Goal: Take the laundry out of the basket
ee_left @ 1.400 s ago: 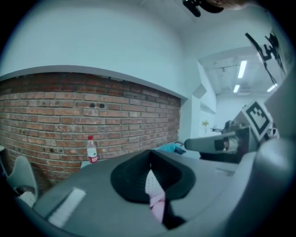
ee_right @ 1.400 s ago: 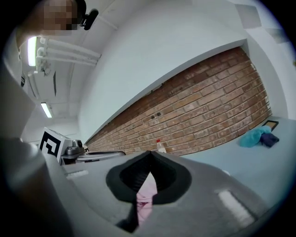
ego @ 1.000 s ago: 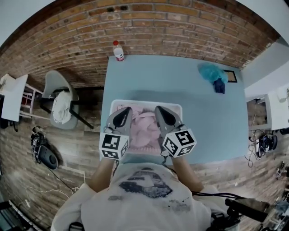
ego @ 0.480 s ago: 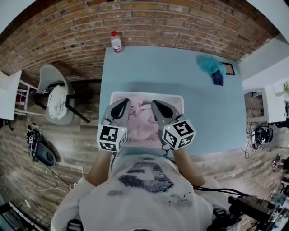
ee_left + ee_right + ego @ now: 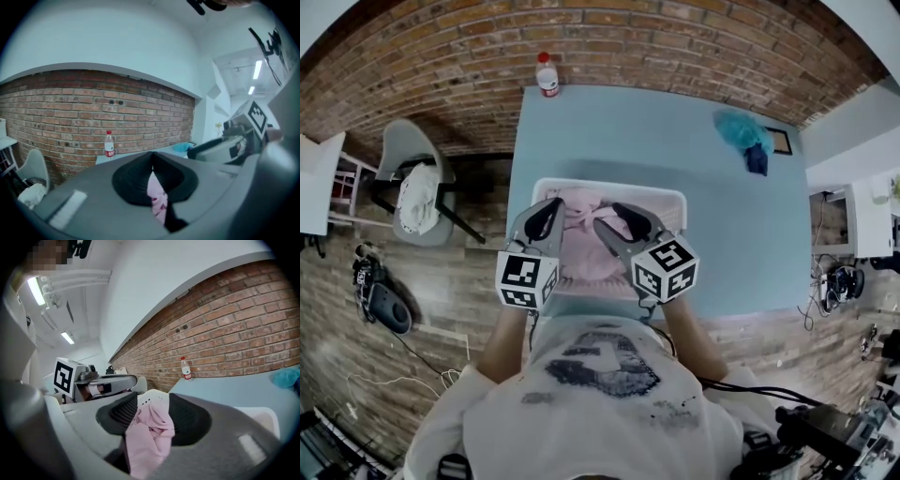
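The right gripper (image 5: 151, 404), fingers just opening, is straddling pink laundry (image 5: 147, 439); the left gripper (image 5: 151, 161) is hovering, fingers together. Sink deeper before pinching.

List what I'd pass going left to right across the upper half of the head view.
chair draped with a white cloth → water bottle → teal cloth

Laundry (image 5: 581, 239): soft pink cloth, creased. Basket (image 5: 609, 186): wht plastic. Table (image 5: 628, 131): matt, smooth. Wall (image 5: 441, 84): rough brick.
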The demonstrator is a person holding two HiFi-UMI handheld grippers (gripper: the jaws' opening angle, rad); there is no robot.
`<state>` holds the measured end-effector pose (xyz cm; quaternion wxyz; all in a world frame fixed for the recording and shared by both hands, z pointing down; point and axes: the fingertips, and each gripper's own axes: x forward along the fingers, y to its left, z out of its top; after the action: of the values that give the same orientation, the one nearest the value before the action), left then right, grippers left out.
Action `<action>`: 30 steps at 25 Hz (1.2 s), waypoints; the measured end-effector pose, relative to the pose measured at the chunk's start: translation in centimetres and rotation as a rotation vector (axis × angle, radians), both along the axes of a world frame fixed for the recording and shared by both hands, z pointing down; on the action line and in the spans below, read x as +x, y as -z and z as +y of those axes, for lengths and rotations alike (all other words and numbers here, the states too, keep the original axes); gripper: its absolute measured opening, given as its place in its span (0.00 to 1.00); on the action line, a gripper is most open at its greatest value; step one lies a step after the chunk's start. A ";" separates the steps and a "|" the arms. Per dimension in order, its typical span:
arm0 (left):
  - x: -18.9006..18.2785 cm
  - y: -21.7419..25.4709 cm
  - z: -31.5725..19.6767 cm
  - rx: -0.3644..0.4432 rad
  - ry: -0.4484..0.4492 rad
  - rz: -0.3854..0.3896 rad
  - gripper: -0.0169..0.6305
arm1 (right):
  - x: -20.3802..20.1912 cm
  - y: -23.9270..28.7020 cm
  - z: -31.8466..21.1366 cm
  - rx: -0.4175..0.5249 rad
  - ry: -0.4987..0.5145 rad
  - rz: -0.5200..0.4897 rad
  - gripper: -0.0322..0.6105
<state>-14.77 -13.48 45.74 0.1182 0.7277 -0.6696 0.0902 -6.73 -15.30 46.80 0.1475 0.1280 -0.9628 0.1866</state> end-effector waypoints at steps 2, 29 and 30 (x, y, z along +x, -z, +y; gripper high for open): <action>-0.4 -0.2 0.4 -0.004 0.010 0.002 0.01 | -0.6 -0.7 1.0 0.000 0.059 0.030 0.45; -3.9 -0.6 3.3 0.015 0.089 0.056 0.01 | -5.4 -16.8 5.8 0.035 0.511 0.562 0.87; -4.1 -0.6 3.4 0.015 0.091 0.058 0.01 | -5.4 -17.3 5.8 0.028 0.515 0.575 0.87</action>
<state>-18.83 -10.12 46.38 0.1360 0.6998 -0.6988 0.0586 -12.15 -9.53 64.09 0.4519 -0.0687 -0.8852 0.0870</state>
